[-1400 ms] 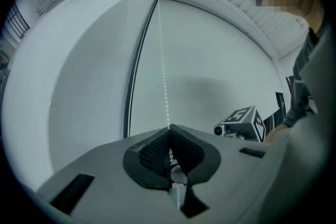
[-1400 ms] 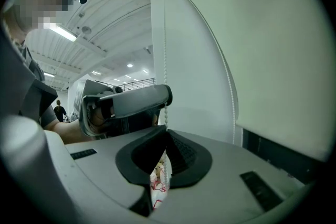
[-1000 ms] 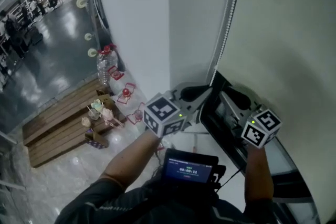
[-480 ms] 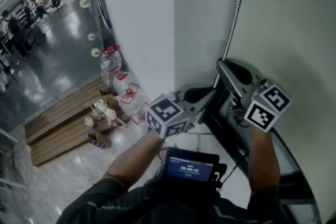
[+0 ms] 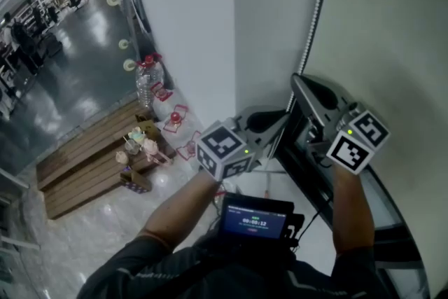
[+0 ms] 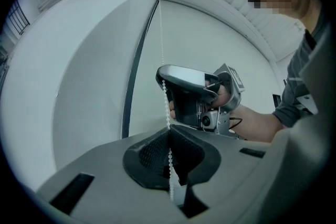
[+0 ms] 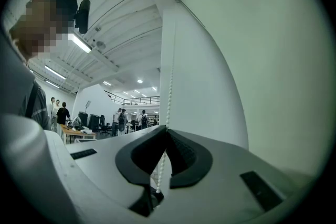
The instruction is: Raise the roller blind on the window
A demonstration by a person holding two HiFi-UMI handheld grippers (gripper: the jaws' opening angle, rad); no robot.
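Window glass (image 5: 383, 215) mostly behind roller blind (image 5: 392, 24).

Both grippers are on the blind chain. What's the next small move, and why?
Probably open the left gripper, then draw the right gripper down. The right's jaws have just closed on the chain above the left, which clamps it too, so the upper grip can take the stroke.

The bead chain (image 6: 167, 112) pinched between the jaws of the left gripper (image 6: 169, 129) is a string of small, smooth, slightly glossy white beads, plastic by the look. The pads (image 6: 151, 156) on either side of it are matt black with a fine dimpled grain. The shell around them is smooth, matt grey plastic. Beyond the jaws, the roller blind (image 5: 392, 31) looks pale, matt and cloth-like.
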